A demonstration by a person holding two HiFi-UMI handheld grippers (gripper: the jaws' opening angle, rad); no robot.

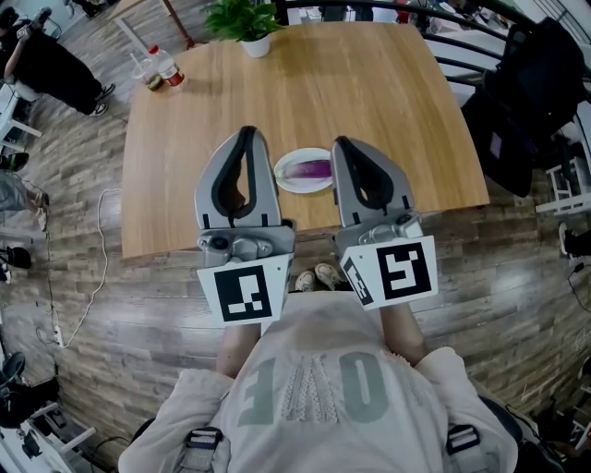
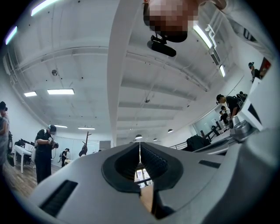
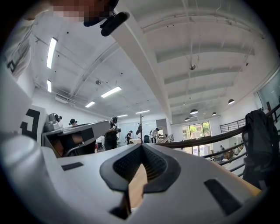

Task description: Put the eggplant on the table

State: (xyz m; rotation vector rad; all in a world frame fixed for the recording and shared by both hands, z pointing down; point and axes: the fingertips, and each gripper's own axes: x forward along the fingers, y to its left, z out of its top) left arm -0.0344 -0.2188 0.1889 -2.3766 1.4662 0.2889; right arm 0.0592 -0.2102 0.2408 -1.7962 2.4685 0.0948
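A purple eggplant (image 1: 310, 169) lies on a small white plate (image 1: 284, 177) near the front edge of the wooden table (image 1: 369, 102). In the head view both grippers hover side by side over that edge, one on each side of the plate. The left gripper (image 1: 246, 131) is shut with nothing in it, and its tips point slightly upward. The right gripper (image 1: 342, 141) is shut and empty too. In the left gripper view the left gripper (image 2: 140, 146) aims at the ceiling with its pads together. The right gripper (image 3: 141, 146) likewise shows its jaws meeting in its own view. Neither gripper view shows the eggplant.
A potted plant (image 1: 247, 23) stands at the table's far edge and bottles (image 1: 162, 69) at its far left corner. A black jacket hangs on a chair (image 1: 531, 92) to the right. My shoes (image 1: 317, 275) show below the table's edge. Other people stand around the room.
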